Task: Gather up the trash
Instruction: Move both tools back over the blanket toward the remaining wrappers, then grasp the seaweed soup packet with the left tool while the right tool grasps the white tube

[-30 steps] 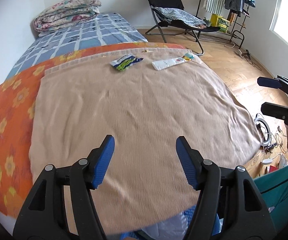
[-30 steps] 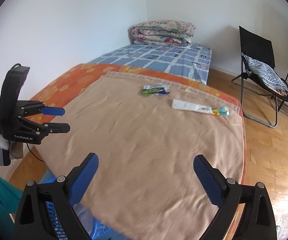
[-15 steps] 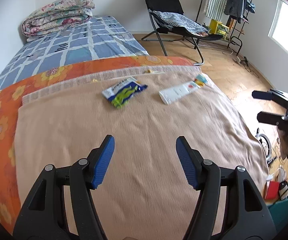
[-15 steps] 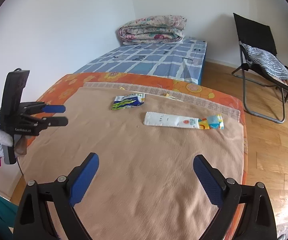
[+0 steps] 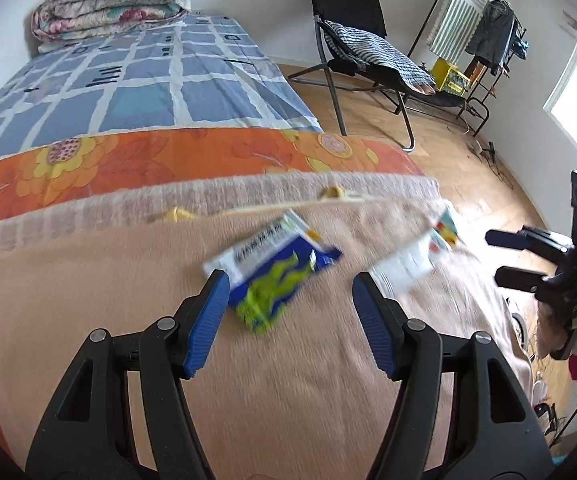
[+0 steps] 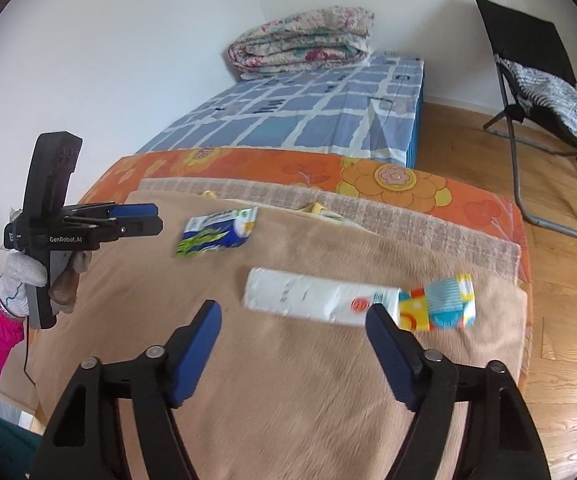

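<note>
My left gripper point(image 5: 288, 294) hangs with its fingers spread wide and nothing between them, just short of the blue-and-green wrapper point(image 5: 270, 270), which lies flat on the tan blanket point(image 5: 88, 300) near its far edge. My right gripper point(image 6: 294, 326) is likewise spread and empty, above the white wrapper point(image 6: 316, 298) with the coloured end, which lies toward the blanket's far right corner. Two small yellow scraps point(image 5: 178, 213), possibly peel, sit along the far edge.
</note>
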